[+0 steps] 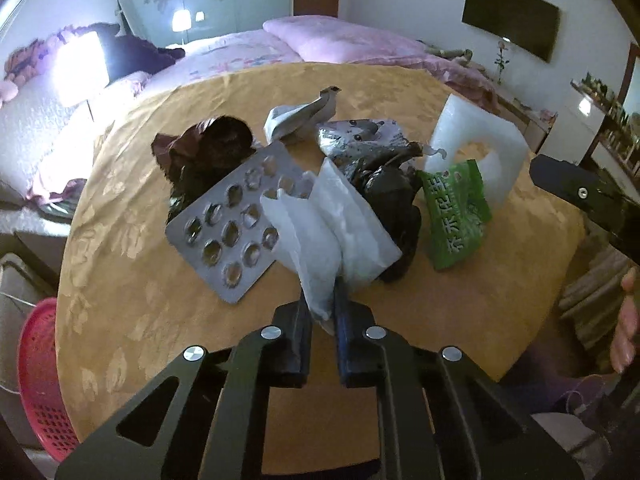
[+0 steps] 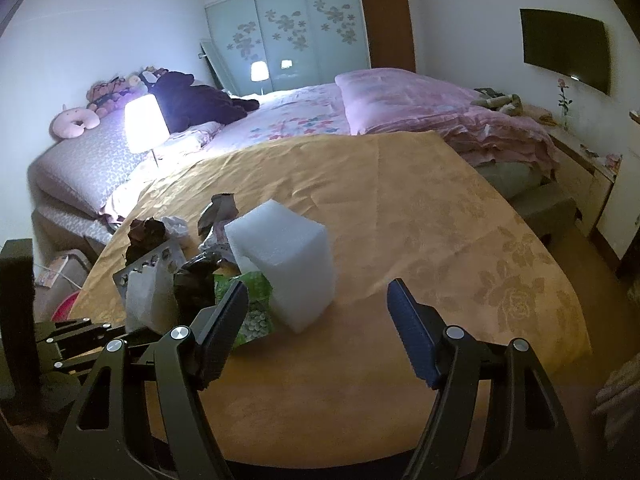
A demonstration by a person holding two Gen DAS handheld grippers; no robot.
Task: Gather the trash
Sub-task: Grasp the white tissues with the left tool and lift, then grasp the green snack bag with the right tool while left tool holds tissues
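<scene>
On the table's yellow cloth [image 1: 120, 280] lies a heap of trash. My left gripper [image 1: 322, 300] is shut on the near corner of a white paper sachet [image 1: 320, 220]. Left of it lies a silver blister pack [image 1: 236, 220], with a dark red wrapper [image 1: 204, 148] behind. A crumpled black bag [image 1: 392, 196], a green snack wrapper [image 1: 456, 216] and a white foam block [image 1: 476, 152] sit to the right. In the right wrist view my right gripper [image 2: 316, 284] stands open just short of the foam block [image 2: 288, 264], with nothing between its pads.
A red plastic basket [image 1: 40, 380] stands on the floor left of the table. A bed [image 2: 300, 120] with pink covers and a lit lamp [image 2: 146, 124] lie beyond the table. A person's hand [image 1: 628, 320] shows at the right edge.
</scene>
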